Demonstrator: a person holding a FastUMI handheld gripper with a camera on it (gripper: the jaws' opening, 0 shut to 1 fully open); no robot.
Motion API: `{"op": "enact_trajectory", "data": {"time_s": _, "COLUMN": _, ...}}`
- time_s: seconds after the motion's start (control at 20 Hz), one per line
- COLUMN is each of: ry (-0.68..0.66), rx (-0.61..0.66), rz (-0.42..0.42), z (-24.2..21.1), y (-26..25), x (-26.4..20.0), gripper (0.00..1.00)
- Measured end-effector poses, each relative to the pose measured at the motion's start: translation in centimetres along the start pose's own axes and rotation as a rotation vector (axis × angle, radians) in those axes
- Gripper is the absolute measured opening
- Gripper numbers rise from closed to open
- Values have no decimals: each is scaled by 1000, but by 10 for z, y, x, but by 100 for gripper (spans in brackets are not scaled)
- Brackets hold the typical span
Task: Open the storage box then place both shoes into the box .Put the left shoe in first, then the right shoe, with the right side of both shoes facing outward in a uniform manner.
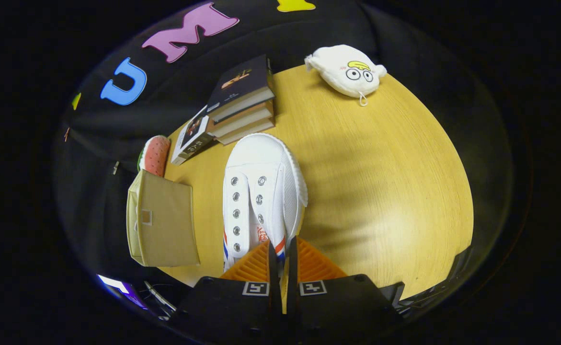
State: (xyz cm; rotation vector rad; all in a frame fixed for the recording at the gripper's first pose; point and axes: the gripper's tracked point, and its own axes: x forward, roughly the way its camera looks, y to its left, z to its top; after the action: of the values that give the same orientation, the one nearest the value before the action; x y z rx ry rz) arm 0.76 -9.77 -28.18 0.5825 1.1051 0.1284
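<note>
A white canvas shoe (261, 191) with metal eyelets and a red-and-blue stripe near its heel points away from me, toe towards the books. My gripper (282, 247) is shut on the shoe's right side wall near the heel, with the thin fabric edge pinched between the fingers (256, 262). The shoe appears held above the wooden table (381, 191). Just left of the shoe stands the beige fabric storage box (163, 220). A flat panel with a small square tab faces me, and I cannot see inside the box.
A stack of books (244, 100) lies beyond the shoe's toe, with one more book (191, 136) leaning beside it. A watermelon-slice plush (154, 154) sits behind the box. A white plush pouch with eyes (346, 71) rests at the table's far side.
</note>
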Motion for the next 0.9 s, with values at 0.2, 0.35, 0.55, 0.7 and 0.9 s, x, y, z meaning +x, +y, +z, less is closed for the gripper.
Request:
{"op": "enact_trajectory", "data": {"time_s": 0.2, "ry": -19, "rx": 3, "rz": 36, "z": 5, "y": 66, "x": -18, "gripper": 8}}
{"op": "enact_trajectory", "data": {"time_s": 0.35, "ry": -27, "rx": -5, "rz": 59, "z": 5, "y": 118, "x": -22, "gripper": 8}}
{"op": "enact_trajectory", "data": {"time_s": 0.55, "ry": -42, "rx": -28, "rz": 102, "z": 1, "y": 195, "x": -27, "gripper": 8}}
{"op": "enact_trajectory", "data": {"time_s": 0.7, "ry": -36, "rx": -13, "rz": 156, "z": -4, "y": 245, "x": -27, "gripper": 8}}
{"op": "enact_trajectory", "data": {"time_s": 0.9, "ry": -30, "rx": -20, "rz": 190, "z": -13, "y": 296, "x": -16, "gripper": 8}}
